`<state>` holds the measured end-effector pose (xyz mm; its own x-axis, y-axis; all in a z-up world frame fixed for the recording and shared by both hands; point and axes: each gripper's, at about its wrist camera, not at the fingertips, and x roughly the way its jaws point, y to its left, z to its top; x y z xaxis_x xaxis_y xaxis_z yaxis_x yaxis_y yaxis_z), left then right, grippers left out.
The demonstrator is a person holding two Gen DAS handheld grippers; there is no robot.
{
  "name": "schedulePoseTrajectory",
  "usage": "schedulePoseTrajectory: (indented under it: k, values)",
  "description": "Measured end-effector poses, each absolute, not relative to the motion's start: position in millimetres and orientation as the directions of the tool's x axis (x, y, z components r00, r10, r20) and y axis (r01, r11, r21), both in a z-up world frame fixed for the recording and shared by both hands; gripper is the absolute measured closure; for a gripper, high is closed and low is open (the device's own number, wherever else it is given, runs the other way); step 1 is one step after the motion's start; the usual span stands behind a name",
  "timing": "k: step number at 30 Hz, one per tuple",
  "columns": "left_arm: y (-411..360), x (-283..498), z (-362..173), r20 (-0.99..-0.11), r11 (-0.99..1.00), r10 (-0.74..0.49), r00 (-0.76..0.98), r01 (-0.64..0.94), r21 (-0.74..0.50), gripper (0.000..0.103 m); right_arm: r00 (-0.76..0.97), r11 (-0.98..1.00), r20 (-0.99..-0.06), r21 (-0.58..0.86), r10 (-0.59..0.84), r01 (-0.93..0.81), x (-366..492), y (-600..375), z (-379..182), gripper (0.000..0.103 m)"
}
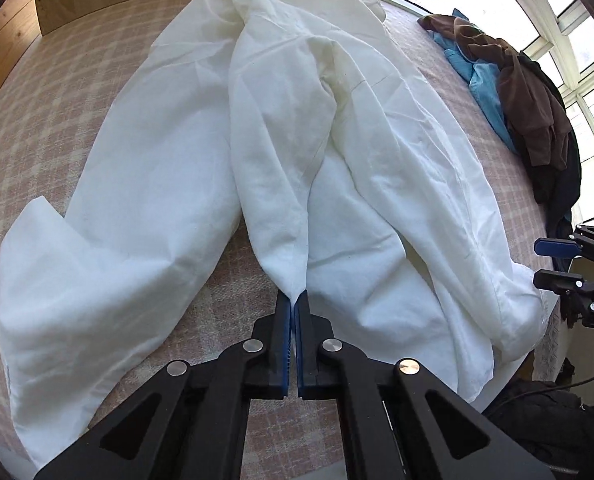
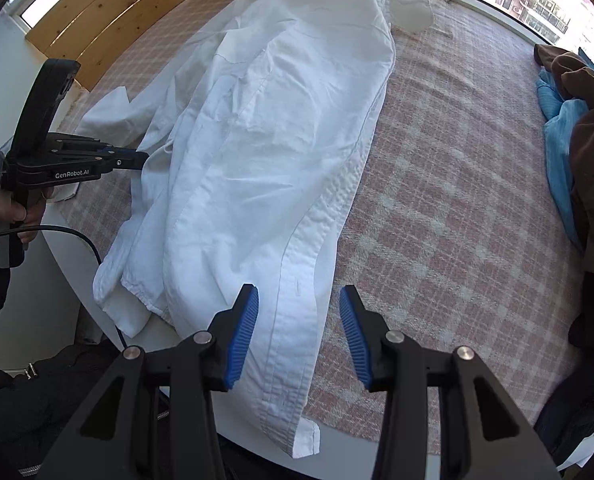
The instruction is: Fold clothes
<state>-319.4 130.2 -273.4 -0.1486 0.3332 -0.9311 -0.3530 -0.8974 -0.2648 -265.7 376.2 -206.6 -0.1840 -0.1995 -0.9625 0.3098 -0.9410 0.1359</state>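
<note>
Left gripper (image 1: 295, 300) pinches a white shirt (image 1: 281, 152) on a checked cloth (image 2: 437, 200) while the right gripper (image 2: 299, 332) hovers spread above its hem.

The shirt lies lengthwise across the covered worktop, collar (image 2: 409, 0) at the far end, one sleeve (image 1: 77, 260) trailing off to the left and the body bunched in ridges rather than flat. The left gripper's blue pads are pressed together on a point of fabric at the near edge, apparently to draw that part taut or carry it across the body. The right gripper, jaws wide apart, hangs over the buttoned edge near the hem, seemingly placed to take a second hold. A heap of brown and blue clothes (image 2: 577, 128) sits well apart at the right.
</note>
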Motion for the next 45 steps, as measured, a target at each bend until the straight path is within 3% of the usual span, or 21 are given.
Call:
schedulePoseTrajectory:
  k: [5, 8, 12, 15, 16, 17, 22, 24, 26, 29, 32, 38, 39, 40, 41, 42, 45]
  values:
    - [112.6, -318.8, -233.2, -0.929, -0.910, 0.277, -0.245, -0.379, -0.171, 0.102, -0.186, -0.948, -0.960, 0.151, -0.208, 0.279, -268.0, 382.8, -207.2, 0.061]
    - [107.2, -321.9, -189.9, -0.916, -0.901, 0.057, -0.396, -0.416, 0.124, 0.102, -0.180, -0.948, -0.962, 0.147, -0.203, 0.282, -271.4, 379.7, -208.8, 0.061]
    - [100.0, -326.2, -132.1, -0.778, -0.777, -0.205, -0.593, -0.385, 0.499, 0.102, -0.171, -0.940, -0.962, 0.156, -0.214, 0.302, -277.8, 370.1, -208.7, 0.061]
    - [96.6, -329.6, -117.9, -0.639, -0.662, -0.356, -0.682, -0.299, 0.687, 0.085, -0.160, -0.934, -0.962, 0.160, -0.219, 0.319, -281.5, 361.8, -210.3, 0.061]
    - [94.3, -332.6, -123.4, -0.641, -0.659, -0.375, -0.670, -0.293, 0.692, 0.070, -0.155, -0.933, -0.964, 0.158, -0.217, 0.323, -282.4, 360.0, -211.4, 0.061]
    - [89.1, -334.8, -133.8, -0.670, -0.669, -0.371, -0.643, -0.315, 0.673, 0.062, -0.153, -0.933, -0.965, 0.153, -0.212, 0.326, -282.0, 359.0, -212.6, 0.061]
    - [80.2, -311.1, -191.8, -0.832, -0.739, -0.294, -0.471, -0.439, 0.510, 0.063, -0.130, -0.925, -0.967, 0.162, -0.218, 0.345, -264.8, 364.5, -208.5, 0.058]
    - [89.3, -287.1, -205.3, -0.900, -0.780, -0.173, -0.400, -0.502, 0.373, 0.064, -0.117, -0.920, -0.966, 0.176, -0.230, 0.350, -254.9, 367.2, -204.5, 0.050]
    - [106.5, -264.8, -216.5, -0.961, -0.809, 0.024, -0.275, -0.571, 0.143, 0.064, -0.104, -0.915, -0.965, 0.191, -0.242, 0.355, -245.0, 370.0, -200.5, 0.046]
    - [144.1, -239.0, -233.5, -0.966, -0.765, 0.223, -0.131, -0.638, -0.091, 0.064, -0.085, -0.908, -0.962, 0.211, -0.258, 0.363, -230.1, 373.7, -194.9, 0.044]
    - [177.1, -225.5, -244.0, -0.952, -0.715, 0.293, -0.090, -0.682, -0.156, 0.064, -0.084, -0.901, -0.972, 0.170, -0.221, 0.400, -218.4, 364.3, -201.0, 0.039]
    - [208.4, -218.4, -254.8, -0.933, -0.676, 0.357, -0.035, -0.699, -0.233, 0.064, -0.063, -0.891, -0.991, 0.079, -0.119, 0.446, -221.9, 353.1, -230.3, 0.040]
    - [208.8, -217.9, -249.4, -0.931, -0.685, 0.362, -0.046, -0.691, -0.233, 0.064, -0.053, -0.893, -0.988, 0.109, -0.147, 0.438, -225.7, 356.4, -230.4, 0.050]
    - [209.2, -217.4, -244.0, -0.928, -0.693, 0.367, -0.057, -0.682, -0.233, 0.068, -0.044, -0.893, -0.984, 0.140, -0.175, 0.429, -229.5, 359.7, -230.5, 0.071]
    - [209.6, -216.9, -238.7, -0.926, -0.702, 0.372, -0.068, -0.673, -0.233, 0.088, -0.035, -0.892, -0.979, 0.170, -0.203, 0.419, -233.3, 363.1, -230.7, 0.077]
    - [210.0, -216.4, -233.3, -0.923, -0.710, 0.377, -0.079, -0.664, -0.234, 0.100, -0.028, -0.890, -0.972, 0.200, -0.231, 0.410, -237.2, 366.7, -230.0, 0.080]
    - [211.2, -214.9, -217.1, -0.914, -0.734, 0.391, -0.113, -0.637, -0.235, 0.100, -0.054, -0.880, -0.944, 0.281, -0.325, 0.383, -250.5, 385.4, -208.7, 0.089]
